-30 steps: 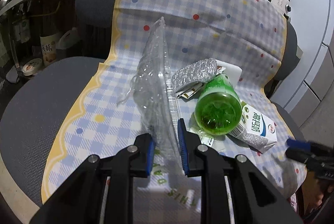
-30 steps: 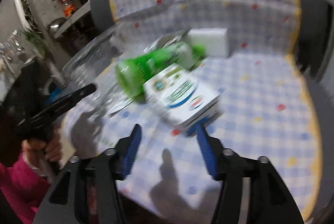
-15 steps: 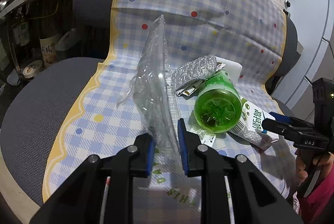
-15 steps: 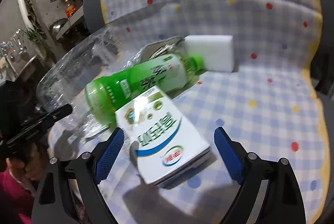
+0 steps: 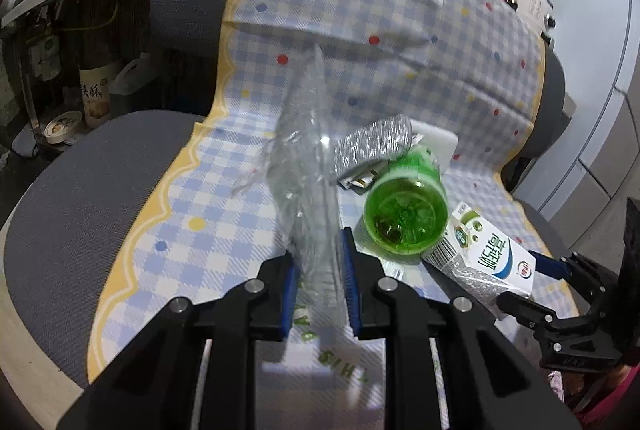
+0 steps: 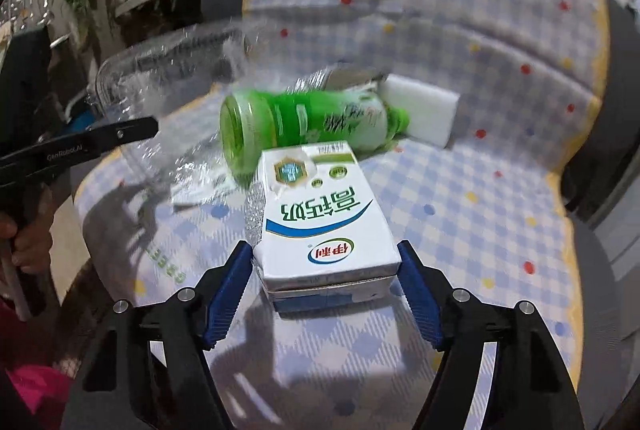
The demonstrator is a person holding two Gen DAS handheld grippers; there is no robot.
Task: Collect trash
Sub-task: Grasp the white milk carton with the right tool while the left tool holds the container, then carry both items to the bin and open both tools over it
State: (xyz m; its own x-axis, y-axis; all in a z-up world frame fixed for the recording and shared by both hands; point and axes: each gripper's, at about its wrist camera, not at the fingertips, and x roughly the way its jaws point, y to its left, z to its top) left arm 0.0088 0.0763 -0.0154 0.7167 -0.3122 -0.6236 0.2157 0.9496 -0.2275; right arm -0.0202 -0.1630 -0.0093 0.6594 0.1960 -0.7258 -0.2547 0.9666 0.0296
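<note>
My left gripper is shut on a clear plastic tray, held upright on edge over the chair seat; the tray also shows in the right wrist view. A green bottle lies on its side beside it, also seen in the right wrist view. A white milk carton lies in front of the bottle. My right gripper is open, with a finger on each side of the carton's near end, close to its sides. The carton and my right gripper also show in the left wrist view.
The trash lies on a chequered cloth over a grey chair. A silver foil wrapper and a white foam block lie behind the bottle. Bottles and tins stand on the floor at left.
My right gripper has moved forward until its open fingers straddle the milk carton. My left gripper has kept hold of the plastic tray and hardly moved.
</note>
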